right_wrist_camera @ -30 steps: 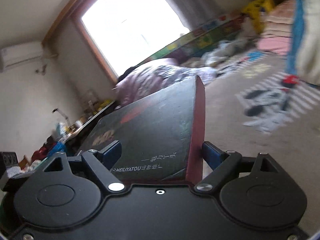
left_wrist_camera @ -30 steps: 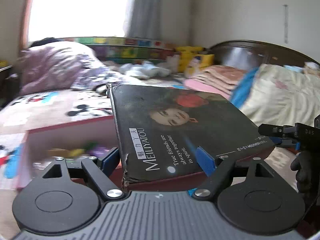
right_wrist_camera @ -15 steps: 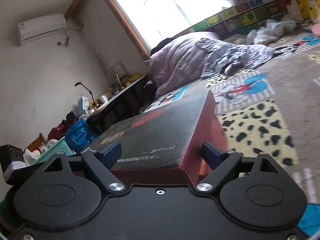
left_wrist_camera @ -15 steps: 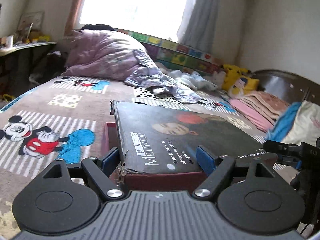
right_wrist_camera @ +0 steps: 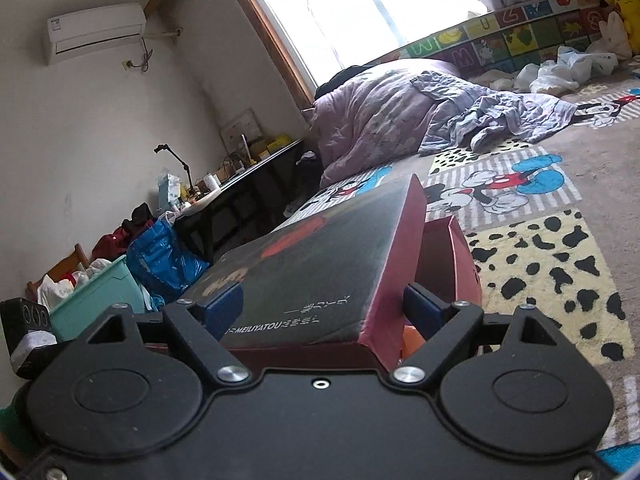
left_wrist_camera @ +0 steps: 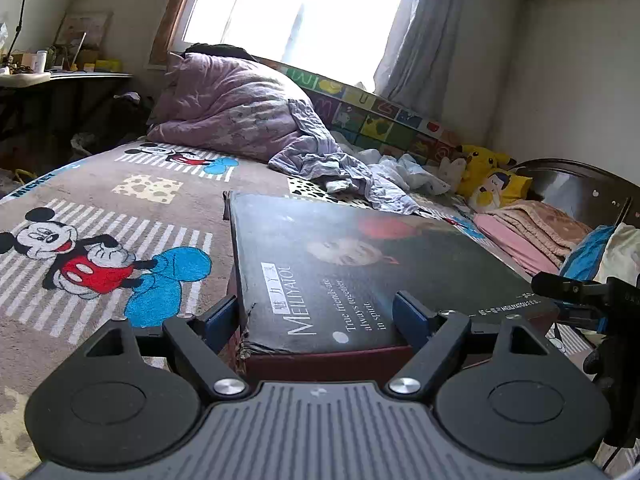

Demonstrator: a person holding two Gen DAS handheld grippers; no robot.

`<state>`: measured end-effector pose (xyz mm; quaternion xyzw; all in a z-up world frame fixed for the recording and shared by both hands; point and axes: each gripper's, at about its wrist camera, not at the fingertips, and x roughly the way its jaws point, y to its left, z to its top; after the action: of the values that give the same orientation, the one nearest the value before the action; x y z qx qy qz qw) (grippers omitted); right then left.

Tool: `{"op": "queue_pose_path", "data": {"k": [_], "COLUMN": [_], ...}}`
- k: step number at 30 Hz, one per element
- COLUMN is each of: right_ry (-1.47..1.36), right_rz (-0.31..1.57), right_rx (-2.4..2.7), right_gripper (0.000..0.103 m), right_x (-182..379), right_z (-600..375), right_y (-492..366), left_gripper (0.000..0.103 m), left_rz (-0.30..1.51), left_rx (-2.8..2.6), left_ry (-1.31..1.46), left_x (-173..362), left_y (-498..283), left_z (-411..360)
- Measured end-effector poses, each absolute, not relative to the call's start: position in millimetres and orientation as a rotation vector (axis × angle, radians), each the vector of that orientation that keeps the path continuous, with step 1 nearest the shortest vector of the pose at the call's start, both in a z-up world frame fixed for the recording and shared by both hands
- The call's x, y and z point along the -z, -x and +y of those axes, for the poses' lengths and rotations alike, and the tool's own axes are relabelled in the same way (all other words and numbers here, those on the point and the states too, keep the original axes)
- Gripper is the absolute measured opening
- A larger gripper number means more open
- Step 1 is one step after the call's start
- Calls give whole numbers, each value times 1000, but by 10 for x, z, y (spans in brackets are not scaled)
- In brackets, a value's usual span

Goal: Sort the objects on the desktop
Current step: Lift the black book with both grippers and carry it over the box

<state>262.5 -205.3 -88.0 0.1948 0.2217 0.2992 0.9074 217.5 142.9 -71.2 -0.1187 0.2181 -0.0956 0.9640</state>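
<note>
A dark box lid [left_wrist_camera: 360,272] printed with a face and "MEILIYATOU" lies nearly flat over a dark red box [right_wrist_camera: 452,264]. My left gripper [left_wrist_camera: 320,316] is shut on one corner edge of the lid. My right gripper [right_wrist_camera: 324,308] is shut on another edge of the same lid [right_wrist_camera: 320,264], and it shows at the right of the left wrist view [left_wrist_camera: 576,296]. In the right wrist view the box wall stands open beside the lid, so the lid sits skewed over the box. Something orange [right_wrist_camera: 410,340] shows inside.
The box rests on a Mickey Mouse blanket [left_wrist_camera: 100,256] on a bed. A purple duvet [left_wrist_camera: 240,116] lies beyond, folded blankets [left_wrist_camera: 532,232] to the right. A desk [right_wrist_camera: 248,176], a blue bag [right_wrist_camera: 164,256] and a teal bin [right_wrist_camera: 96,300] stand off the bed's side.
Both grippers have lowered the lid from a raised tilt down onto the red box, with the view swinging towards the window side. Both stay shut on the lid.
</note>
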Motion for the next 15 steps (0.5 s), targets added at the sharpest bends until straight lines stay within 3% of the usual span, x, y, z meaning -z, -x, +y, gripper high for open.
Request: {"op": "queue_pose_path", "data": {"k": [15], "right_ry": [-378], "right_rz": [463], "right_rx": [-605], "right_gripper": [89], "right_x": [911], "right_z": [-1948], "right_y": [-2611], "left_gripper": [82], "left_rz": [449], "left_rx": [185], "left_ry": [264], "left_x": [896], "left_y": [-2231], "left_z": [1507]}}
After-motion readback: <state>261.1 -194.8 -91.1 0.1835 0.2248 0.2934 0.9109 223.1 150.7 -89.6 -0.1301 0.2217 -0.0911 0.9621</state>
